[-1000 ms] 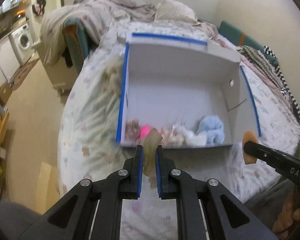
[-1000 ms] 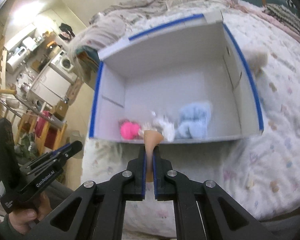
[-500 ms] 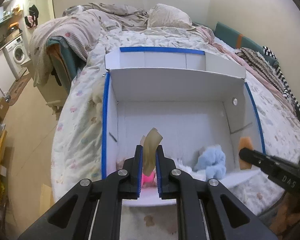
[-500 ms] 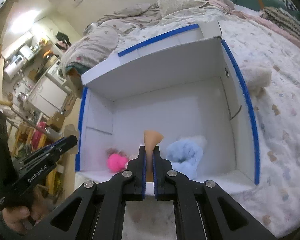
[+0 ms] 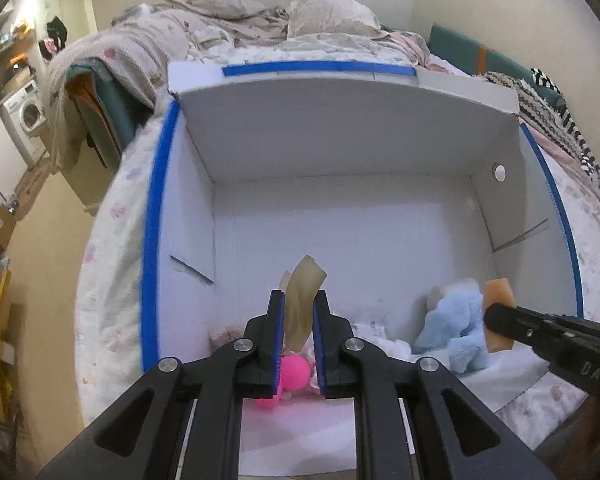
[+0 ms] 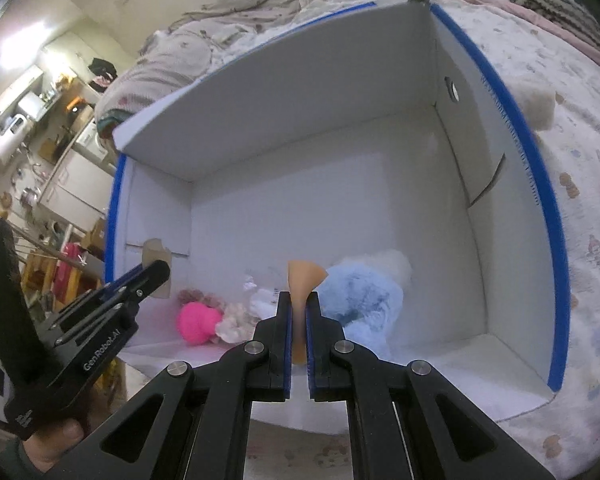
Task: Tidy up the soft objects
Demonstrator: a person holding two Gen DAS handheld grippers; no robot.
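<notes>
Low in the centre of the left wrist view, the left gripper [image 5: 296, 320] is clamped narrow on a curled olive-tan soft piece [image 5: 303, 292], held over the near edge of the white box [image 5: 340, 128]. At the lower right of the same frame the right gripper [image 5: 496, 316] reaches in from the side; in its own view, lower centre, the right gripper [image 6: 298, 312] pinches an orange soft piece [image 6: 303, 278] between nearly closed jaws, also above the box's near end.

Several soft things already lie on the box floor by the near wall: a pink plush ball [image 6: 196, 322], a pale fluffy toy [image 6: 236, 320] touching it, and a light blue plush [image 6: 364, 300] toward the right. The far part of the box floor is bare.

Judging by this, the sorting is well underway but unfinished: both held pieces are not yet dropped, and a cream fuzzy item [image 6: 540, 106] lies on the bedspread [image 6: 580, 208] just outside the box's right wall, at the upper right of the right wrist frame.
</notes>
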